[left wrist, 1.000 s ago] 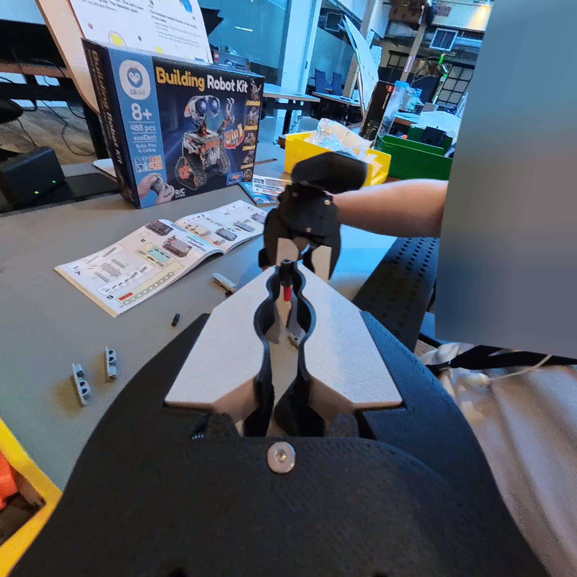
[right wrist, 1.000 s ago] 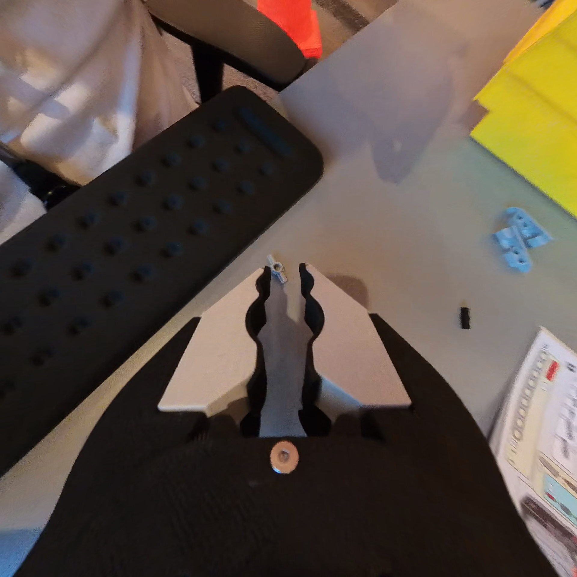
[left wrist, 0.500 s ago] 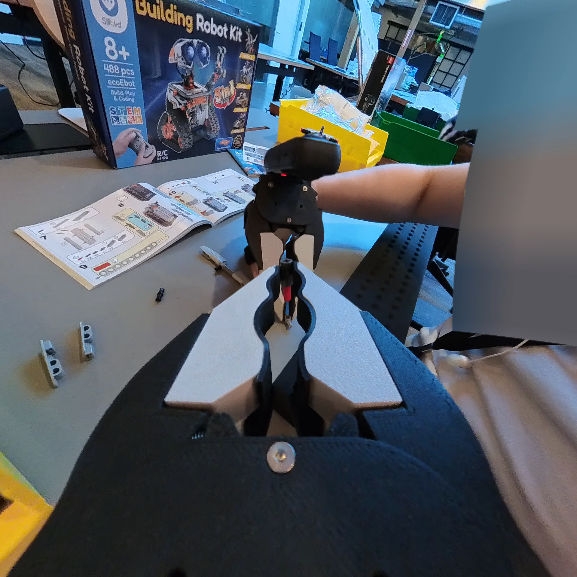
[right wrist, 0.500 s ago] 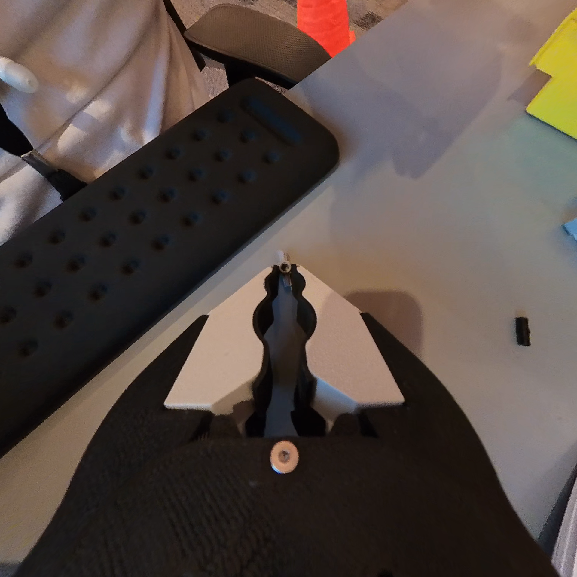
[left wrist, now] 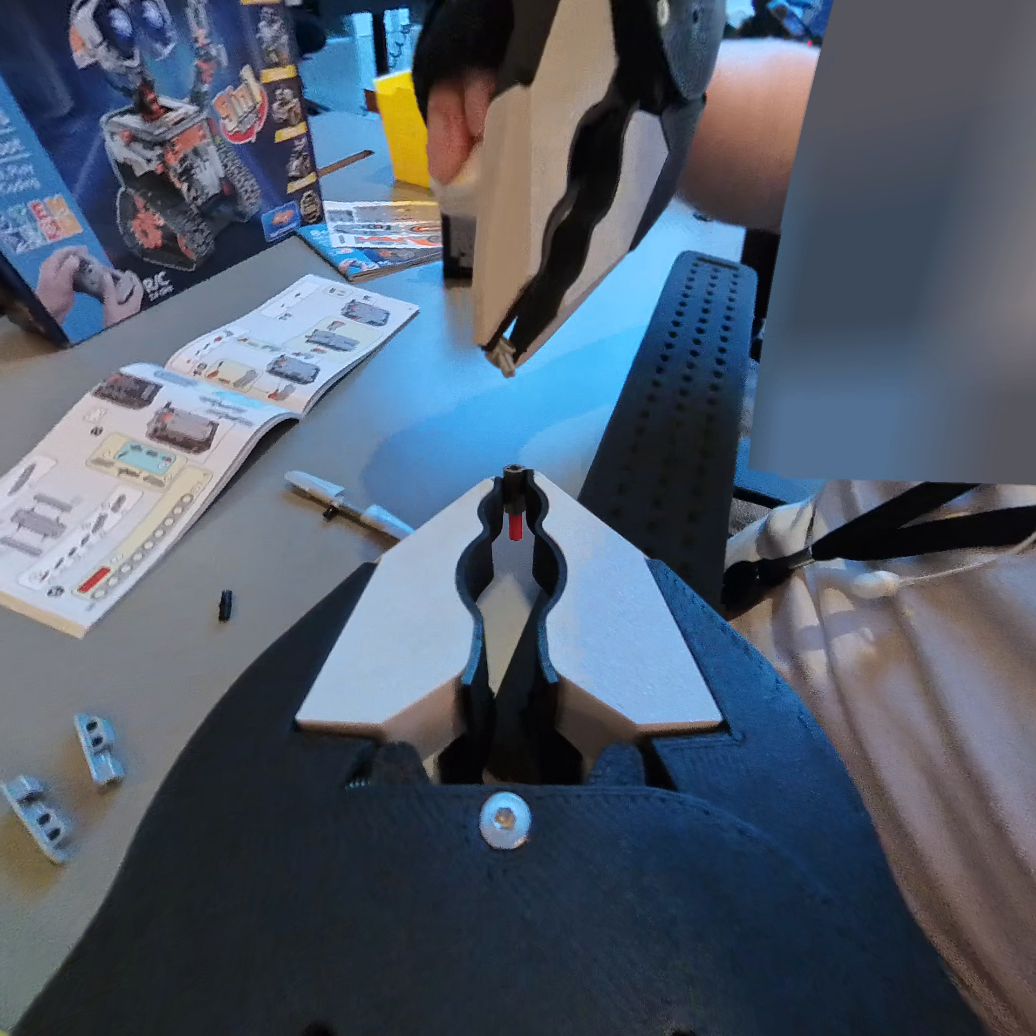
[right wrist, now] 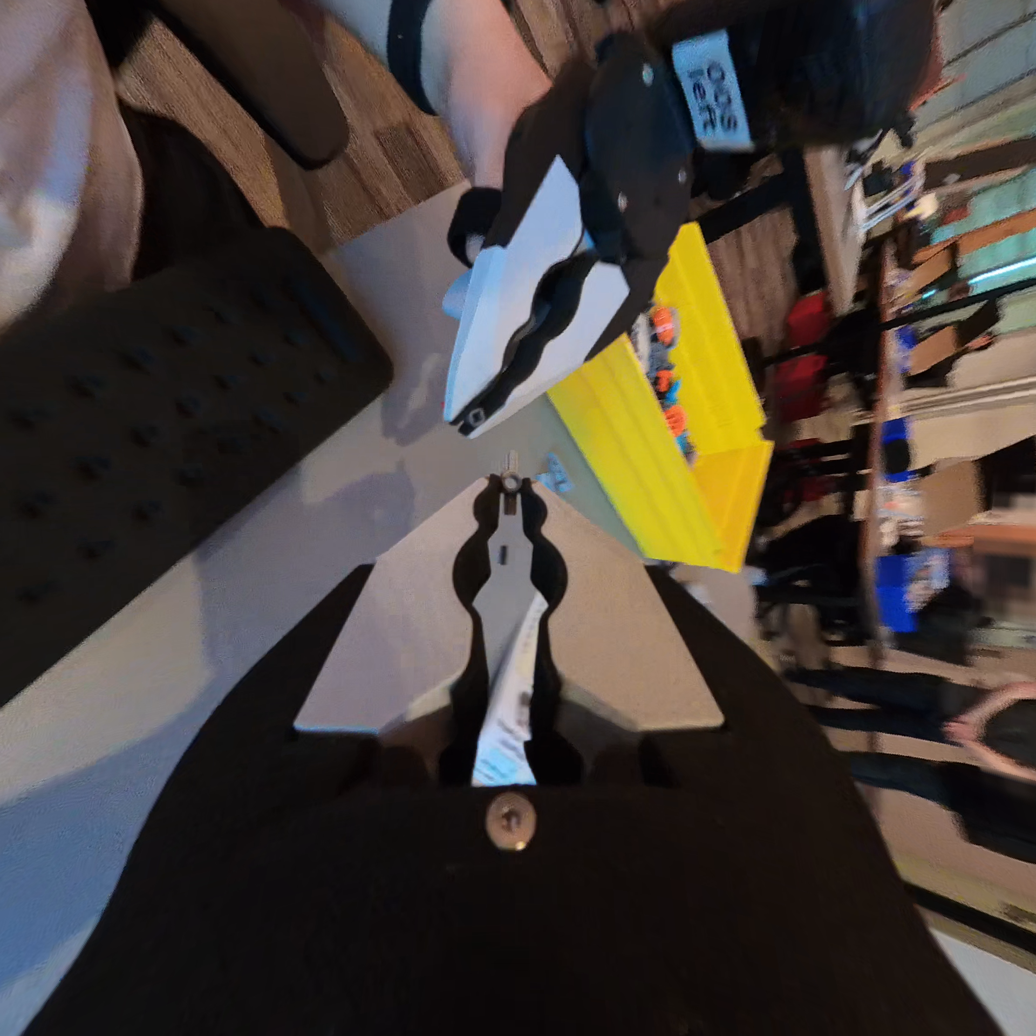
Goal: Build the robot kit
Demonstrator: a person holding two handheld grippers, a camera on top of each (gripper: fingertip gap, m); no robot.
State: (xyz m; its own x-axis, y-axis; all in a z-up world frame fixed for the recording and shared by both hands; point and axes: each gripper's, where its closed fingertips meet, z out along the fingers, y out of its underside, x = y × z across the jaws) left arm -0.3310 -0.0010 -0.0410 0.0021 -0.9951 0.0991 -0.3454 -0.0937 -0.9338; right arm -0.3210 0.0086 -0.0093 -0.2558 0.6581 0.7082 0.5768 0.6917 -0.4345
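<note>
Jaws of left gripper (left wrist: 511, 486) clamp a black-and-red pin (left wrist: 512, 507); right gripper (right wrist: 509, 483) pinches a grey connector (right wrist: 509, 483).

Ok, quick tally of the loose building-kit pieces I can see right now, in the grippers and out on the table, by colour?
Black and red: 1, the pin clamped in the left gripper.
Light grey: 1, the small connector in the right gripper.
Grey-blue: 2, beams on the table.
Black: 1, small peg near the booklet.
Total: 5.
</note>
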